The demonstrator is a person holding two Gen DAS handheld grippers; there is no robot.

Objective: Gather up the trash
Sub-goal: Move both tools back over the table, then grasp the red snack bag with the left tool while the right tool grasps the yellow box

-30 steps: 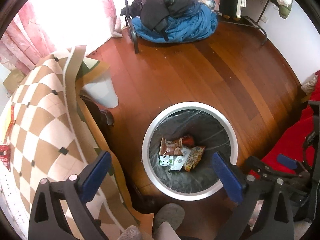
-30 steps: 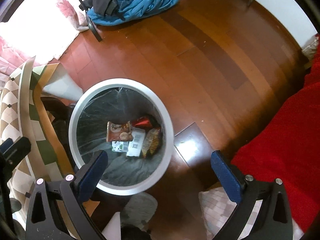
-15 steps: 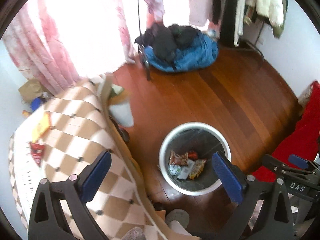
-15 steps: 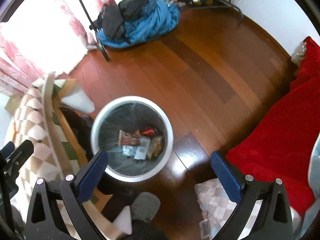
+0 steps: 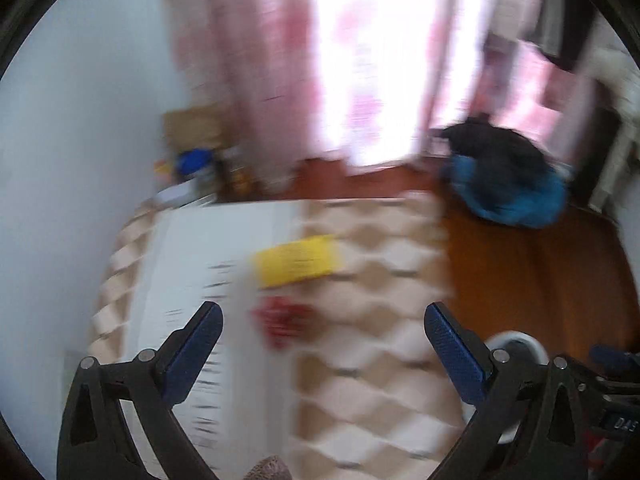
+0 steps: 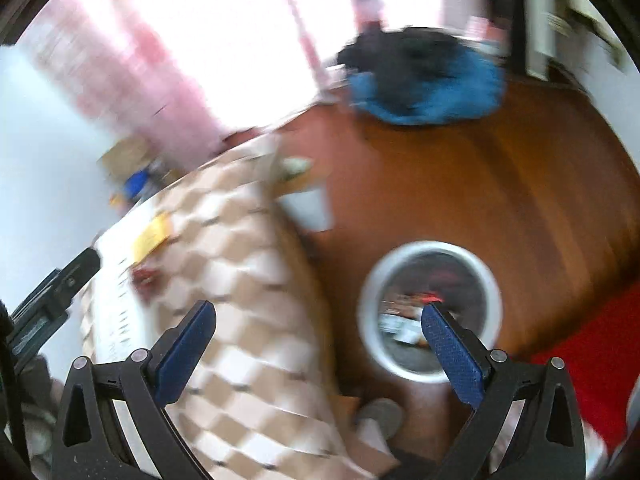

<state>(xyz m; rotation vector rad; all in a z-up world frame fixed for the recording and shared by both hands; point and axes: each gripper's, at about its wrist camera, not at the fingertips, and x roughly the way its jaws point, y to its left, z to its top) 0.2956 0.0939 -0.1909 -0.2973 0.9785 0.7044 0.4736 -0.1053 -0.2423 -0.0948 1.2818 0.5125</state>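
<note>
Above the checkered tabletop point(image 5: 360, 360), my left gripper point(image 5: 322, 334) now faces two pieces of trash: a yellow packet point(image 5: 298, 262) and, nearer the tool, a red wrapper point(image 5: 286, 322). One second ago this camera looked straight down into the white bin point(image 6: 430, 312); both views have since swung up and toward the table, and heavy motion blur shows the sweep is in progress. Left jaws are spread wide and hold nothing. My right gripper point(image 6: 318, 334) is likewise spread and empty, straddling the table edge and the bin, which stands on the wooden floor point(image 6: 500, 168) with earlier wrappers inside. I judge the drop-off finished and the next pickup begun; the red wrapper is the closer target.
</note>
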